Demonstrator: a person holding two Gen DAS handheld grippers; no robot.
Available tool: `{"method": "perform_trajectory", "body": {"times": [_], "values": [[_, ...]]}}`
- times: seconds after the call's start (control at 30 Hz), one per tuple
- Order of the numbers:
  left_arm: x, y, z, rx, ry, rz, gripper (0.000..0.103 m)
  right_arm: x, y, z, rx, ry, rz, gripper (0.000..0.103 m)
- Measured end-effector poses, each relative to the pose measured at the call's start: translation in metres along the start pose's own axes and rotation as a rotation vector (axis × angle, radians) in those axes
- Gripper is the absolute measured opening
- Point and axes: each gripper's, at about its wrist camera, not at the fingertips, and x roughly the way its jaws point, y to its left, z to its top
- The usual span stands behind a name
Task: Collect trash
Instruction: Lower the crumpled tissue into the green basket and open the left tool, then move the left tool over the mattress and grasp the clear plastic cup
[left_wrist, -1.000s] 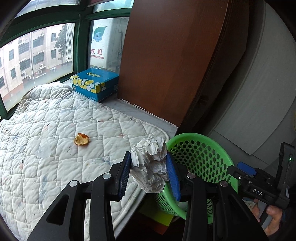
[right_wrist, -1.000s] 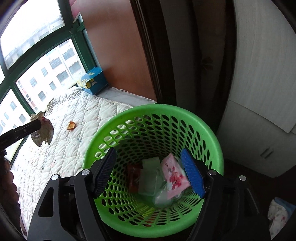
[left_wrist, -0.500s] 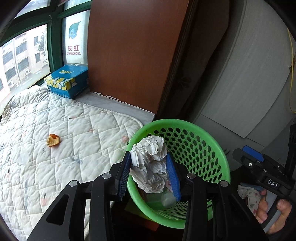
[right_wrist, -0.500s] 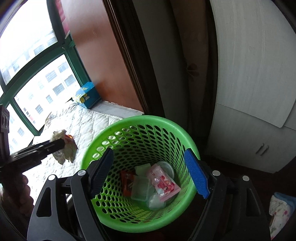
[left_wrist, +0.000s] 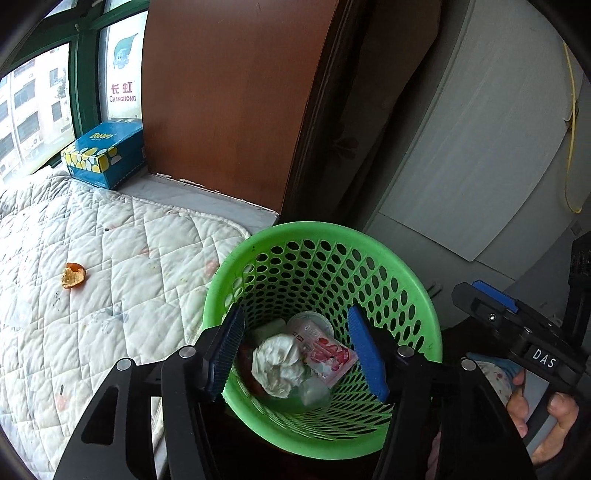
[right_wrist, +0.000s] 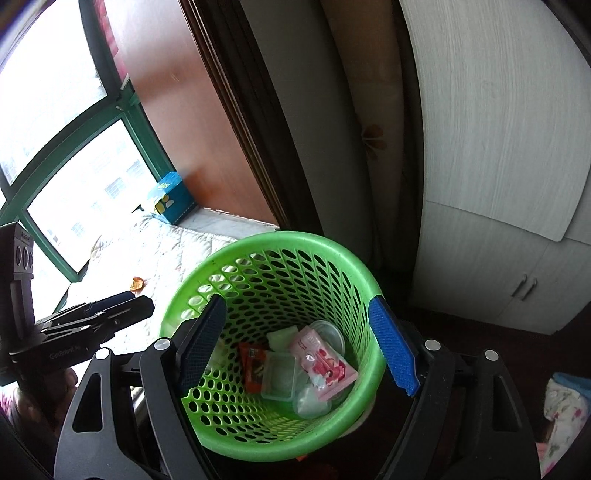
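Your left tool (left_wrist: 295, 354) hangs over the round green perforated plastic basket (left_wrist: 402, 273), its blue ribbed pads spread apart and touching nothing. Its jaws have just been opening, and nothing sits between them. The crumpled white paper wad (left_wrist: 277, 363) lies below the gap, down inside the basket, on top of the other rubbish there. In the right wrist view that wad cannot be made out among the contents.

Just right of the wad lies a pink and white printed wrapper (left_wrist: 328, 356), with a clear round plastic lid (left_wrist: 310, 323) at its far side. From the right wrist view you can also see a red wrapper (right_wrist: 255, 363) and a clear square plastic container (right_wrist: 279, 374) beside the pink one.

Your right tool (right_wrist: 295, 343) straddles the same basket: the left pad stands inside the near left wall, the right pad outside the rim on the right. Its jaws are wide, and whether the pads touch the plastic cannot be told. Your right hand (left_wrist: 543, 417) shows at the lower right of the left wrist view, wrapped round the handle.

Left of the basket stretches the white quilted mattress (left_wrist: 110, 295), with an orange piece of fruit peel (left_wrist: 73, 275) lying on it, well apart from both tools. At the far end, by the green-framed window (left_wrist: 83, 74), sits a blue tissue box with yellow spots (left_wrist: 105, 155).
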Motion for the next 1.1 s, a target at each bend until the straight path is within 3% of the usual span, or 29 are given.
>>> {"method": "perform_trajectory", "body": {"times": [0.23, 0.63, 0.97, 1.1], "values": [[-0.011, 0.016, -0.002, -0.029, -0.018, 0.037, 0.06, 0.0, 0.009, 0.001, -0.017, 0.0, 0.016, 0.079], [-0.047, 0.095, -0.018, -0.176, -0.058, 0.179, 0.06, 0.016, 0.045, 0.002, -0.086, 0.03, 0.067, 0.08], [-0.074, 0.185, -0.034, -0.297, -0.087, 0.383, 0.06, 0.034, 0.088, 0.004, -0.167, 0.059, 0.12, 0.08], [-0.081, 0.226, -0.038, -0.347, -0.092, 0.483, 0.067, 0.042, 0.106, 0.005, -0.201, 0.07, 0.139, 0.08]]}}
